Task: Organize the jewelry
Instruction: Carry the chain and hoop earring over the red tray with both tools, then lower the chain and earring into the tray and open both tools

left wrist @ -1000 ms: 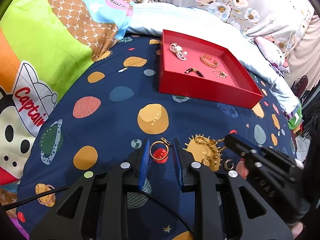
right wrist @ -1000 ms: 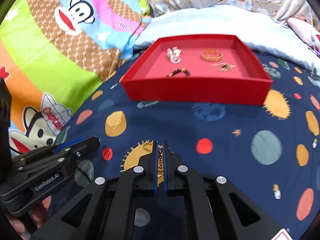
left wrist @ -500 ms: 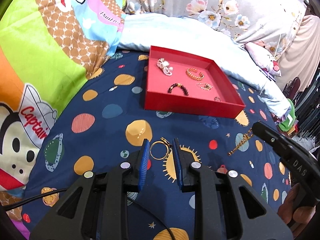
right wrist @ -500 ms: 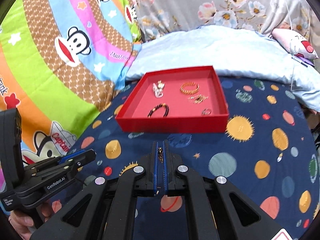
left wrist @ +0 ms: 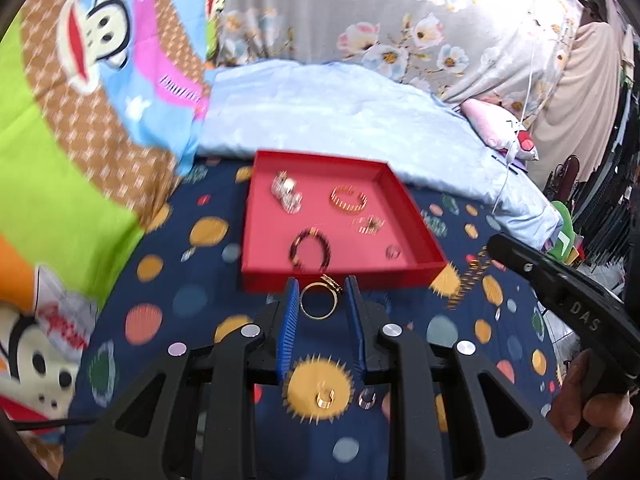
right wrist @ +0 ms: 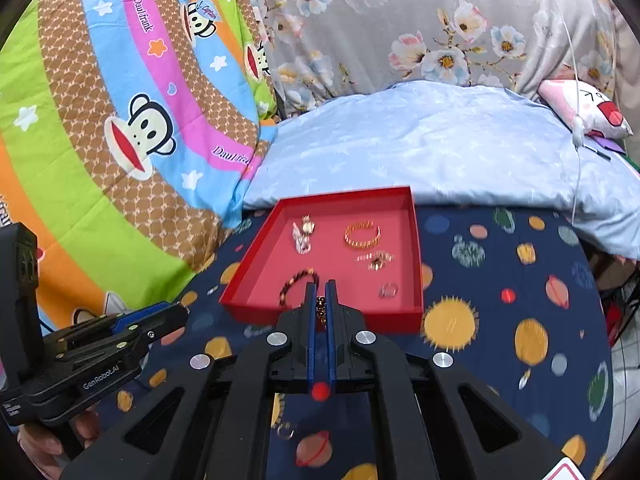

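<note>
My left gripper (left wrist: pixel 322 282) is shut on a gold ring (left wrist: pixel 318 302), which sits upright between the blue pads just in front of the red tray (left wrist: pixel 400 276). My right gripper (right wrist: pixel 320 286) is shut on a gold chain (right wrist: pixel 321 305). In the left wrist view the chain (left wrist: pixel 466 280) dangles from its tip beside the tray's near right corner. The tray (right wrist: pixel 380 320) holds silver earrings (left wrist: pixel 286 194), a gold bangle (left wrist: pixel 348 200), a dark beaded bracelet (left wrist: pixel 310 248) and two smaller pieces.
Two small ear cuffs (left wrist: pixel 326 396) (left wrist: pixel 366 396) lie loose on the navy planet-print sheet below my left gripper. A pale blue pillow (right wrist: pixel 440 148) lies behind the tray, and a cartoon monkey blanket (right wrist: pixel 120 140) rises at the left. A hand (left wrist: pixel 588 412) grips the right tool.
Both grippers have lifted off the sheet and come closer to the tray. The ring rose with the left one, and the chain came up off the sheet with the right one.
</note>
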Action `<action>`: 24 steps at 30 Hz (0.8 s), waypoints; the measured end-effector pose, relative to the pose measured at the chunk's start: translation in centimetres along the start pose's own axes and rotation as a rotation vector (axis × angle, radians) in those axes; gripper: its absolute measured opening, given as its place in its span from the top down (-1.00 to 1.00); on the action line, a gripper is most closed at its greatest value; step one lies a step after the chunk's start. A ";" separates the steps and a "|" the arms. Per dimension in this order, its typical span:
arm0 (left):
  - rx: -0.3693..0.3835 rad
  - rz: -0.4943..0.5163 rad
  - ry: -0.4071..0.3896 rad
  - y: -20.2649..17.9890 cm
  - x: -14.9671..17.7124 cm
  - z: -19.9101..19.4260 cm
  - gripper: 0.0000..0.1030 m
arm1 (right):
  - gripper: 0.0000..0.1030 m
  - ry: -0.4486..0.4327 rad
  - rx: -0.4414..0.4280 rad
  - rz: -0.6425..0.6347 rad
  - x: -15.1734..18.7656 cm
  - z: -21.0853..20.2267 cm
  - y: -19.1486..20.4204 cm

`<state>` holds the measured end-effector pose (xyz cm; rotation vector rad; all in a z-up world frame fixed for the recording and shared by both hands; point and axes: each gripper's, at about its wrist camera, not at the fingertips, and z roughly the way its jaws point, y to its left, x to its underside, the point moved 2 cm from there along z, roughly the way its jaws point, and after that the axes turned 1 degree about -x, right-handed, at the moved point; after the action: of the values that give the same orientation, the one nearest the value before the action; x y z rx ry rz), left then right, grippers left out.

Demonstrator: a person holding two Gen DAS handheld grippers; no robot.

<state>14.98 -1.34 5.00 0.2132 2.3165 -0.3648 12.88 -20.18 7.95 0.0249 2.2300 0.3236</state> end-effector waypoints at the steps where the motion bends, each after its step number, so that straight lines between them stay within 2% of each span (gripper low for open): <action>1: 0.002 0.007 -0.010 -0.3 -0.7 0.1 0.56 | 0.93 -0.002 -0.002 0.000 -0.5 0.3 -0.2; 12: -0.013 0.062 -0.071 -2.0 -7.0 3.1 0.56 | 0.93 -0.013 -0.007 -0.013 -5.7 4.5 -1.3; 17: -0.039 0.068 -0.062 -1.9 -8.5 5.7 0.56 | 0.93 0.009 -0.011 -0.006 -6.4 6.9 -1.7; 24: -0.072 0.066 -0.029 -1.4 -9.0 8.9 0.56 | 0.93 0.061 -0.017 0.026 -6.1 10.3 -2.7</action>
<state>26.78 -5.94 5.83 0.2461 2.2834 -0.2493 24.92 -21.23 5.79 0.0351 2.2891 0.3624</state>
